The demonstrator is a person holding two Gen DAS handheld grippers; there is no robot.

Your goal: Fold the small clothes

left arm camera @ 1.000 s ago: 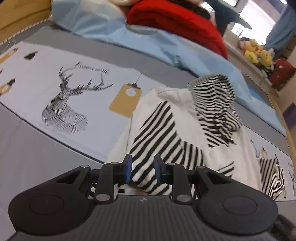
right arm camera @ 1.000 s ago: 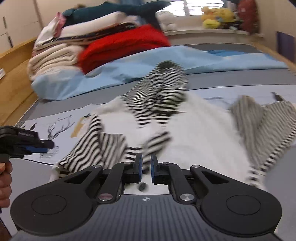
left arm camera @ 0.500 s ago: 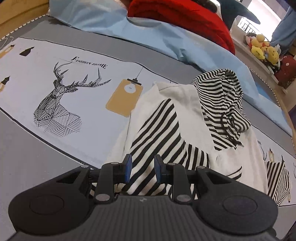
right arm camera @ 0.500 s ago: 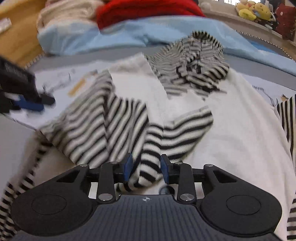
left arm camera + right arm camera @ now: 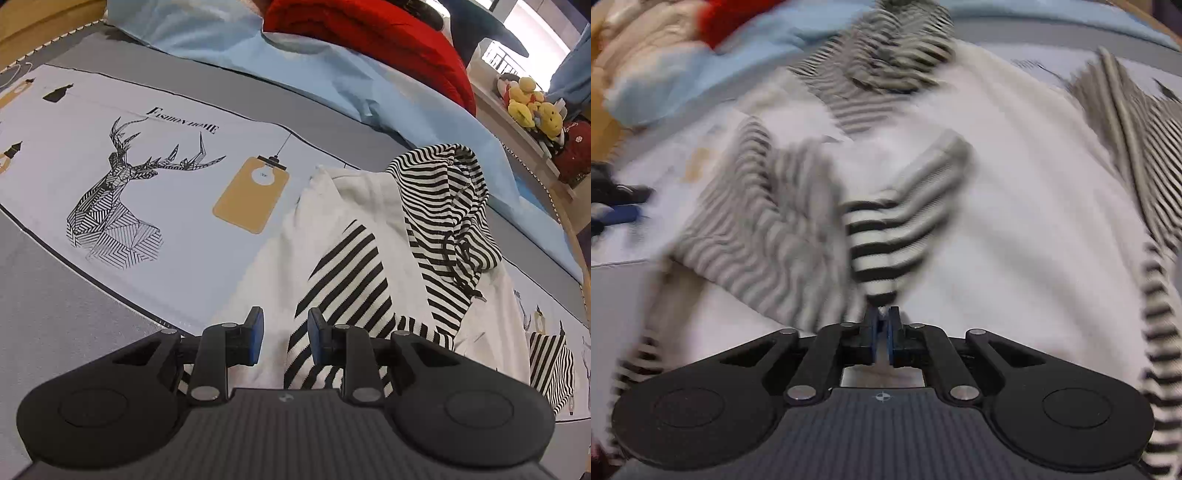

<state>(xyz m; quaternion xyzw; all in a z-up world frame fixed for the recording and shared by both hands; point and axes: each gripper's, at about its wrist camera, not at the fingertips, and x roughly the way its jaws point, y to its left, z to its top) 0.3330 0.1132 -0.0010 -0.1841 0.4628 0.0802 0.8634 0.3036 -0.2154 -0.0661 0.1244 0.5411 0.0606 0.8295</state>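
Note:
A small white hoodie (image 5: 362, 199) with a black-striped hood (image 5: 443, 192) lies spread on the bed. Its striped sleeve (image 5: 343, 280) is folded across the body. My left gripper (image 5: 283, 325) hovers open over the hoodie's near left edge, with nothing pinched between its blue pads. The right wrist view is blurred by motion. In it, my right gripper (image 5: 881, 317) points down at the hoodie (image 5: 1034, 203). Its jaws are closing, and the bunched end of the striped sleeve (image 5: 882, 240) is pinched between the pads. The other striped sleeve (image 5: 1126, 103) lies out to the right.
The bedsheet (image 5: 118, 206) has a deer print and a yellow tag print. A light blue blanket (image 5: 332, 66) and a red blanket (image 5: 369, 29) are piled at the far side. Plush toys (image 5: 528, 103) sit on a ledge, and the wooden bed frame (image 5: 37, 18) is at the far left.
My right gripper dropped toward the hoodie, opened over the striped sleeve, then closed on its end. My left gripper sank slightly toward the cloth, then held still, jaws unchanged.

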